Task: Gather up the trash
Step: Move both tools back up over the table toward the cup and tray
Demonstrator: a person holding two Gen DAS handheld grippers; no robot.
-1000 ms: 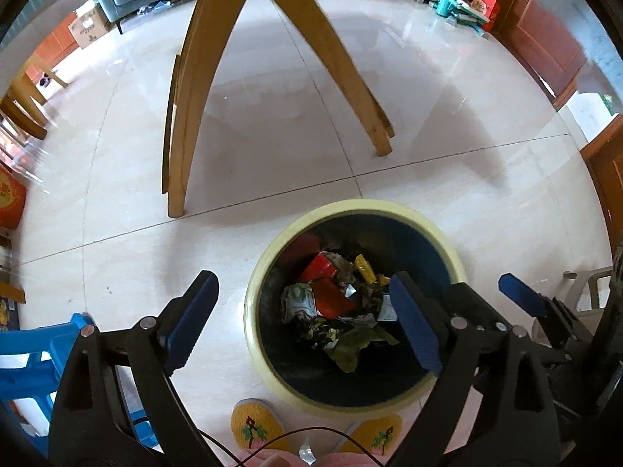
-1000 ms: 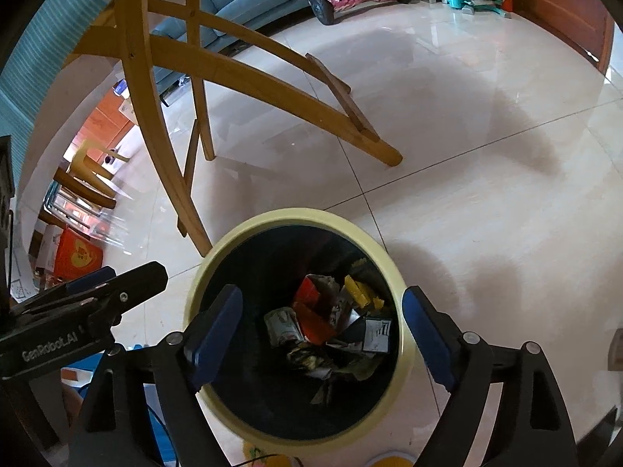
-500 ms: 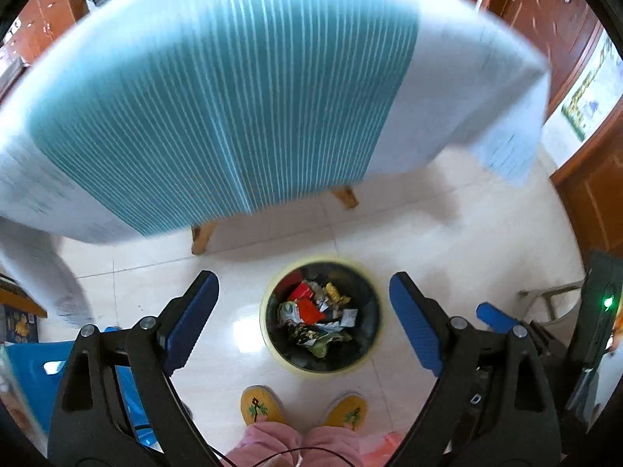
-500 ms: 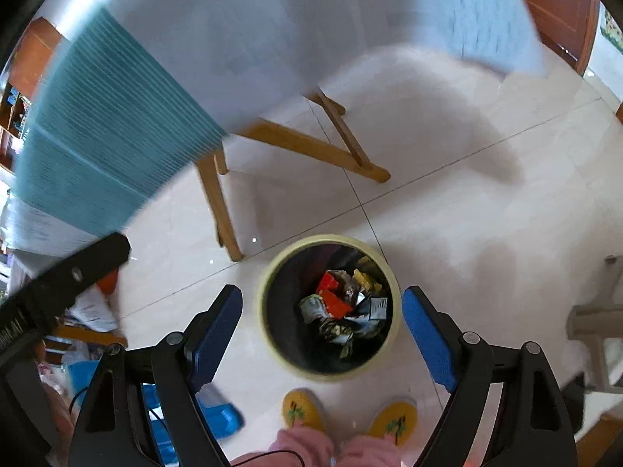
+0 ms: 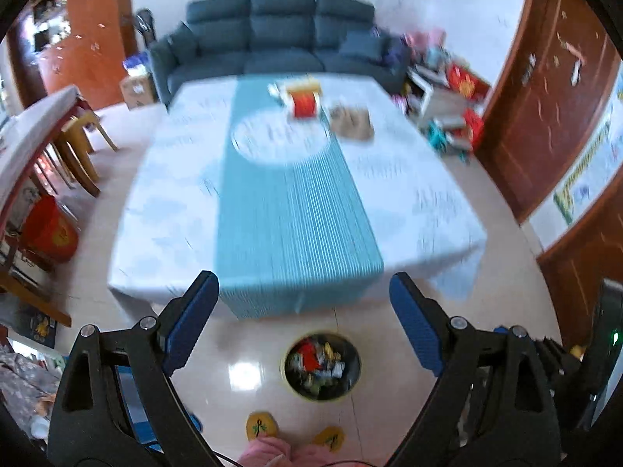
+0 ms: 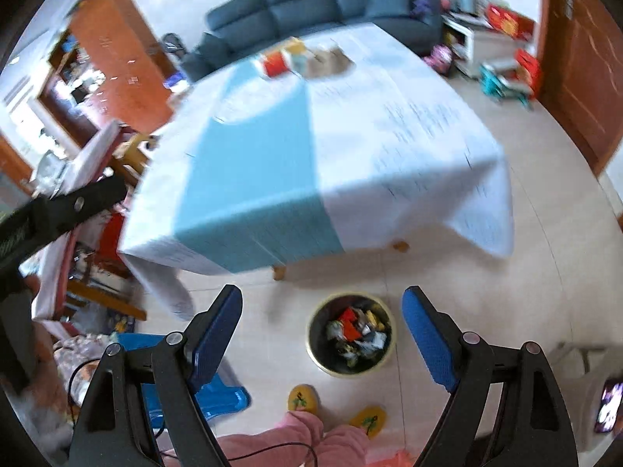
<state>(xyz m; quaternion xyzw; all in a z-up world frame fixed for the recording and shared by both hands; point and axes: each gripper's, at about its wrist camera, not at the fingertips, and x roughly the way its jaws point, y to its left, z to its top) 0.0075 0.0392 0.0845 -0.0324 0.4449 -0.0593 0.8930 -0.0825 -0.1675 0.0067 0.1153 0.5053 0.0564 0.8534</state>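
both tools, left tool and right tool, stay wide apart and empty, now lifted high above the bin; wrappers at 12 o'clock on the tabletop come next.

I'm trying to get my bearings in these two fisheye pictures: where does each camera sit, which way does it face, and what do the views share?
Left wrist: on the left gripper, facing steeply down over the cloth-covered table and trash bin; shows open blue-padded jaws, yellow slippers, pink trouser legs.
Right wrist: on the right gripper, same downward tilt, from further right; shows open jaws, slippers, trousers, the left gripper's arm at the left edge.
Shared: table, bin, dark sofa, red packet on the table.
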